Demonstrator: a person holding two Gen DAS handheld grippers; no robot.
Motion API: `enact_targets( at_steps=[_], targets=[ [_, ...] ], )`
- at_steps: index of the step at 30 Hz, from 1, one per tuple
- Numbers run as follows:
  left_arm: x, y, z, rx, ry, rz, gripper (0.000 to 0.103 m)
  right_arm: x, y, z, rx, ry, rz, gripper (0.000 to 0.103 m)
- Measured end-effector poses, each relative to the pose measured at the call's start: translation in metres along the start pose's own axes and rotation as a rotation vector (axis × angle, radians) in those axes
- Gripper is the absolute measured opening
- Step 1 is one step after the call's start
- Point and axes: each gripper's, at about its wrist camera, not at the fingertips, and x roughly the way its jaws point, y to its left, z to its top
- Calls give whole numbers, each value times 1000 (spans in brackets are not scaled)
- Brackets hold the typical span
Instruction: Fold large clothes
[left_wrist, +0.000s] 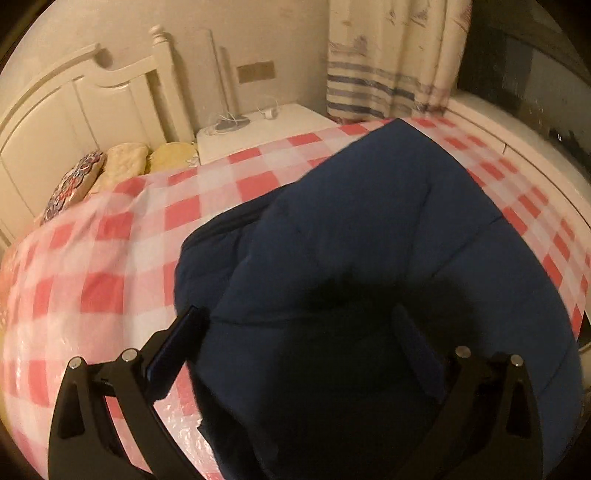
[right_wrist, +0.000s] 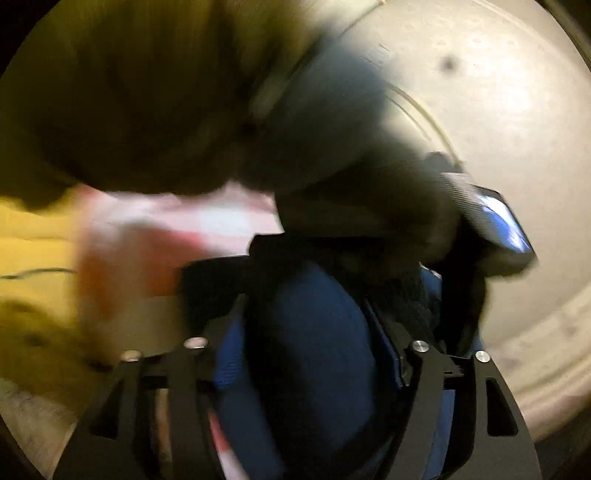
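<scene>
Bedroom, dim warm light; bed (left_wrist: 110, 236) under a red-and-white checked cover, headboard (left_wrist: 74, 107) at 10 o'clock.

Left gripper (left_wrist: 295, 343): jaws wide apart, nothing pinched, poised over the navy coat (left_wrist: 369, 221), which lies bunched on the bed from centre toward 1 o'clock.

Right gripper (right_wrist: 306, 332): jaws parted, a fold of coat (right_wrist: 314, 350) between them; pads do not look pressed on it.

Handling (judgement): padded, soft, bulky, moderately heavy, probably slick. Best taken at a hem or seam edge, not the puffy middle.

Unclear: right view badly blurred; coat's sleeves and collar not distinguishable.
</scene>
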Motion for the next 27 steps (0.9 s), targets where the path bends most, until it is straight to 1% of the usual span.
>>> enact_targets(
  at_steps=[1,2,3,5,6,7,8,9,10,11,12,13,14,15,16,17,18,20,21,22,23,25,27],
  targets=[
    [0,3,-3,-7,-13,4,101,-17,-19,-6,73,-43,55,69],
    [1,6,-7,-24,-34,2,101,-27,-34,-11,125,-68,74,69],
    [2,8,-9,-39,-47,-6,101,-36,-54,-18,184,-89,66,70],
    [4,11,-14,-67,-73,-18,101,-45,-109,-37,311,-96,-49,72],
    [5,11,-15,-76,-81,-18,101,-45,-137,-48,388,-98,-83,72],
    [5,11,-16,-82,-87,-17,101,-44,-163,-58,465,-107,-86,72],
    [6,11,-16,-86,-91,-14,101,-42,-190,-70,541,-112,-80,72],
    [7,12,-16,-90,-94,-11,101,-33,-216,-76,604,-107,-87,72],
    [7,13,-17,-99,-97,-4,101,-20,-239,-81,647,-81,-118,72],
    [7,15,-17,-110,-97,-3,101,-6,-256,-82,657,-50,-141,69],
    [8,17,-18,-127,-97,-5,101,8,-267,-79,657,-36,-143,64],
    [9,22,-20,-151,-99,-18,101,22,-280,-76,663,-24,-129,62],
    [10,25,-22,-166,-100,-28,101,39,-288,-75,669,-11,-122,59],
    [11,28,-23,-181,-99,-37,101,53,-296,-72,667,2,-134,59],
    [11,31,-24,-194,-99,-45,101,60,-289,-70,670,12,-138,58],
    [12,33,-24,-201,-98,-52,101,72,-284,-67,686,33,-124,56],
    [12,33,-25,-202,-99,-50,101,99,-288,-70,705,96,-92,54],
    [13,35,-26,-205,-99,-8,101,138,-274,-81,684,222,-50,54],
    [14,36,-27,-210,-98,1,101,149,-275,-85,687,235,-12,55],
    [15,38,-28,-220,-96,-2,101,154,-284,-90,724,248,37,55],
    [16,41,-28,-231,-95,-11,101,155,-284,-91,722,263,50,55],
    [16,41,-29,-233,-96,-8,101,159,-280,-85,667,303,40,55],
    [15,39,-29,-233,-99,17,101,163,-278,-82,657,332,36,55]
  ],
)
